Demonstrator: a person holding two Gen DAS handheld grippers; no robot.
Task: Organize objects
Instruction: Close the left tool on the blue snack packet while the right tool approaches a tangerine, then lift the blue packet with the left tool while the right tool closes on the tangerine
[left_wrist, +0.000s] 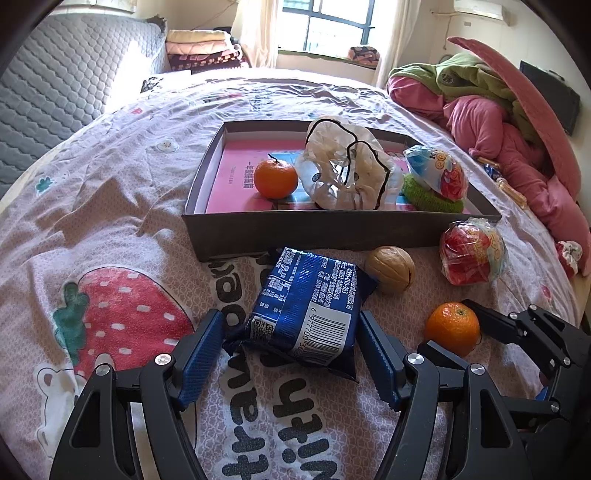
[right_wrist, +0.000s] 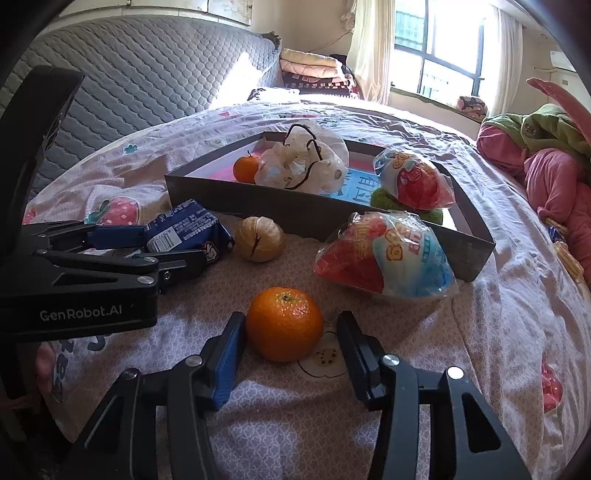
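Observation:
A blue snack packet (left_wrist: 301, 306) lies on the bedsheet, barcode up. My left gripper (left_wrist: 289, 317) is open around it, a blue-padded finger on each side. An orange (right_wrist: 284, 323) sits between the fingers of my right gripper (right_wrist: 291, 317), which is open: the left pad is at the fruit's side and a gap shows on the right. Behind both stands a grey cardboard box (left_wrist: 295, 229). It holds another orange (left_wrist: 275, 178), a crumpled plastic bag (left_wrist: 343, 166), a red-and-blue sweet bag (left_wrist: 439, 173) and a green scrubber (left_wrist: 424, 194).
A walnut (left_wrist: 390, 268) and a second red sweet bag (left_wrist: 471, 253) lie on the sheet in front of the box. Pink and green bedding (left_wrist: 491, 122) is piled at the right. A grey quilted mattress (left_wrist: 55, 85) leans at the left.

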